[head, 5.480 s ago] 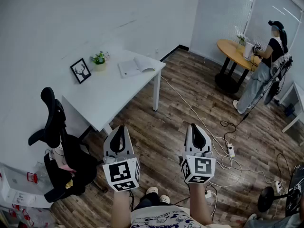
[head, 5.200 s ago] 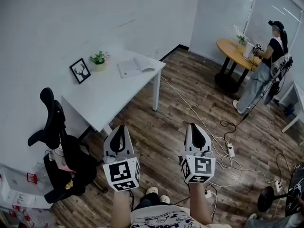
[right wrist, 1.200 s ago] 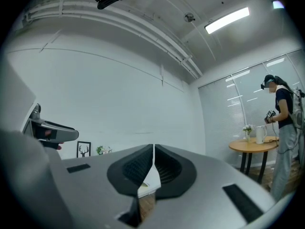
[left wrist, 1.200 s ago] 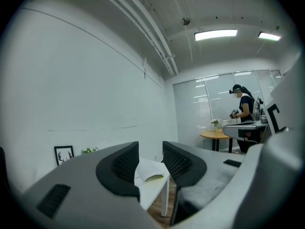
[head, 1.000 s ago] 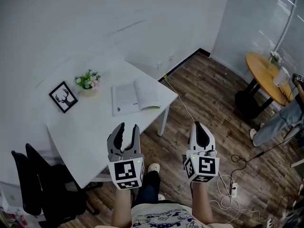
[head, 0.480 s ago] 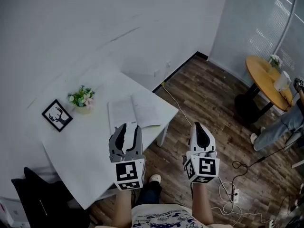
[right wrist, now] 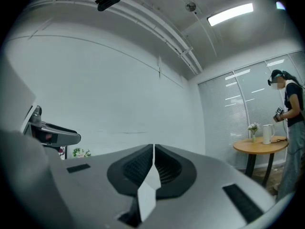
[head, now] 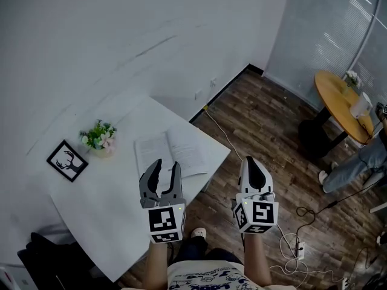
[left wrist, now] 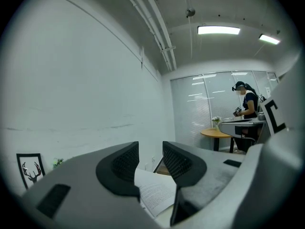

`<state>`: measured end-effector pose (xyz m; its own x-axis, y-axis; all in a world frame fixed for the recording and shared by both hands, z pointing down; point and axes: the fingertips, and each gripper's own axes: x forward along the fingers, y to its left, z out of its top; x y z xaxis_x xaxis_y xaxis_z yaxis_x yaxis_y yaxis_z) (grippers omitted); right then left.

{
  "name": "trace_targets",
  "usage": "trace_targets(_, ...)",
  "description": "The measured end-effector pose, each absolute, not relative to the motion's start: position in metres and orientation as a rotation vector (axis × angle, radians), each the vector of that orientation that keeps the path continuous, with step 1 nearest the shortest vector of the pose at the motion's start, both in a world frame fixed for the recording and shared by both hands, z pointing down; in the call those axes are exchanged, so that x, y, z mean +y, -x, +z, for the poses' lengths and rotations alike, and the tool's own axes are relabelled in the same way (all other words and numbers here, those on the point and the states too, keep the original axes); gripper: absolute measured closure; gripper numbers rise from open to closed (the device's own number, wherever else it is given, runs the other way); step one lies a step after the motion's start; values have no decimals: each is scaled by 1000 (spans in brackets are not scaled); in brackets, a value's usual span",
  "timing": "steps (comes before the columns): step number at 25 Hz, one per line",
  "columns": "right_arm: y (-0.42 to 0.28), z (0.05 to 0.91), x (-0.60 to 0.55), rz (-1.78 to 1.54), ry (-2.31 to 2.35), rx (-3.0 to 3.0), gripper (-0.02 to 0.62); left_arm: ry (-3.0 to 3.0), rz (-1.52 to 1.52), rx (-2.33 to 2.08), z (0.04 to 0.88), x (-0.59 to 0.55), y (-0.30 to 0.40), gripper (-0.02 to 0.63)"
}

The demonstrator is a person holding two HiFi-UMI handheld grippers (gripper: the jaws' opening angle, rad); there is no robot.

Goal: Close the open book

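Note:
An open book point(head: 172, 151) lies flat on the white table point(head: 103, 210), near its right-hand corner. In the left gripper view its printed page point(left wrist: 157, 193) shows just beyond and below the jaws. My left gripper point(head: 165, 165) is open with nothing between its fingers; in the head view its tips overlap the book's near edge. The same gripper point(left wrist: 150, 149) points level across the book toward the wall. My right gripper point(head: 251, 162) is shut and empty, out over the wooden floor to the right of the table corner. Its pads point(right wrist: 143, 163) meet in a thin line.
A small potted plant point(head: 98, 136) and a framed deer picture point(head: 66, 160) stand on the table left of the book. A cable point(head: 222, 132) runs along the floor past the table. A round wooden table point(head: 340, 103) and a person point(left wrist: 248, 104) are at the far right.
Both grippers have moved forward toward the table. The book now lies right in front of the left gripper's tips. Jaws are unchanged: left open, right shut.

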<state>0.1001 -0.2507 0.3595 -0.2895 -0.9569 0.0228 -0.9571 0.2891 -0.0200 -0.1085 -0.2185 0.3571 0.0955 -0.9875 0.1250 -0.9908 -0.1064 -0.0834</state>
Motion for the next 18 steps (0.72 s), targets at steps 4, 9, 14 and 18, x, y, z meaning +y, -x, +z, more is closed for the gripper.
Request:
trace_targets(4,-94,366,-266,57,-1859,-2506,561,-2304,247,-2054,368,-234,111,466)
trace_targets(9,-90,375,-278,75,-1848,-2492,561,-2298,266,-2024,380,-248,112,466)
trace_targets(14,-88,382,-293,89,-1831,-2489,561,-2288,293,-2027,387,-262,112,466)
trace_targets(18,-86,389,-305,105,-1802,-2495,561,-2266,303,-2031,393,-271,114,466)
